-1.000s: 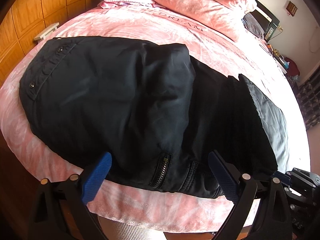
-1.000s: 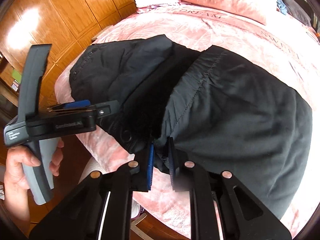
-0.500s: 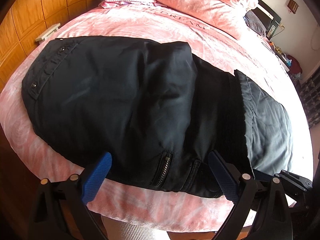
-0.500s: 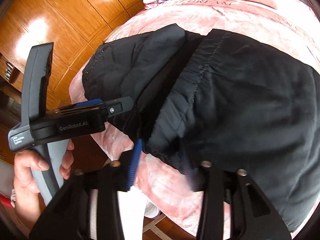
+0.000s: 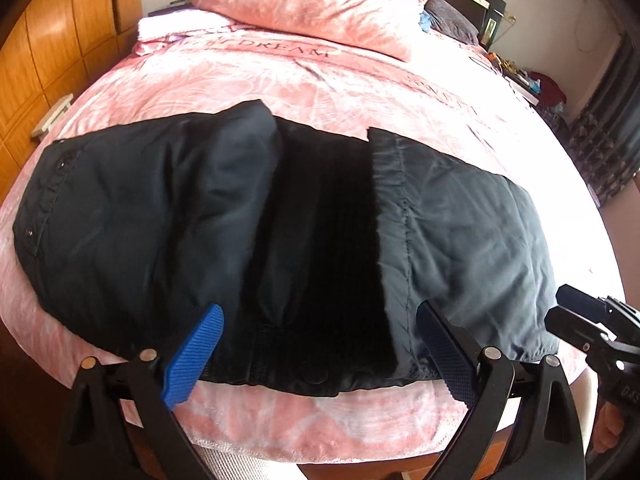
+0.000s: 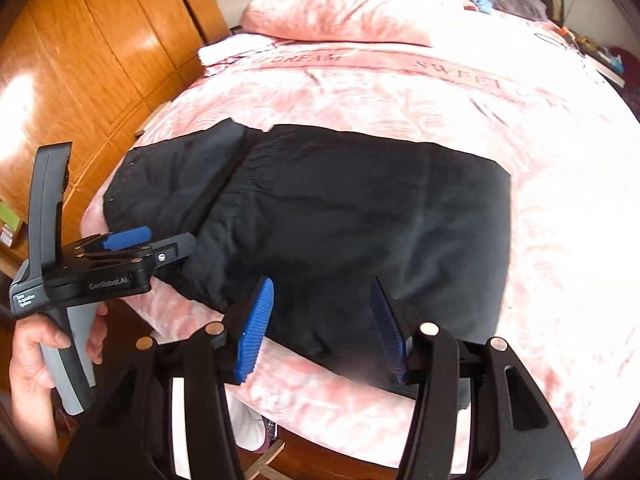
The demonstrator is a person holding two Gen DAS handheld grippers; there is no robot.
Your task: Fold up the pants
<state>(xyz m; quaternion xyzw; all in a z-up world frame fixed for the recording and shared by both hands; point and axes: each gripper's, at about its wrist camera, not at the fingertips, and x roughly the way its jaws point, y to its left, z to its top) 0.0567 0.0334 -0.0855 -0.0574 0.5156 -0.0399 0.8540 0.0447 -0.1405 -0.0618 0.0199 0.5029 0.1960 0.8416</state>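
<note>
Black pants (image 5: pixel 280 232) lie folded across the near edge of the pink bed (image 5: pixel 320 92). The waistband with snaps is at the left and a folded-over leg end (image 5: pixel 460 240) covers the right part. They also show in the right wrist view (image 6: pixel 352 232). My left gripper (image 5: pixel 316 352) is open and empty, just above the pants' near edge. My right gripper (image 6: pixel 320 328) is open and empty over the near edge of the folded leg. The left gripper also shows in the right wrist view (image 6: pixel 140 244), held by a hand.
Pink pillows (image 5: pixel 312 4) and a white folded cloth (image 5: pixel 176 26) lie at the head of the bed. A wooden wardrobe (image 6: pixel 80 60) stands at the left. A cluttered side table (image 5: pixel 524 80) is at the far right.
My right gripper let go of the leg edge and opened; the leg end now lies flat on the pants. Both grippers drew back from the bed.
</note>
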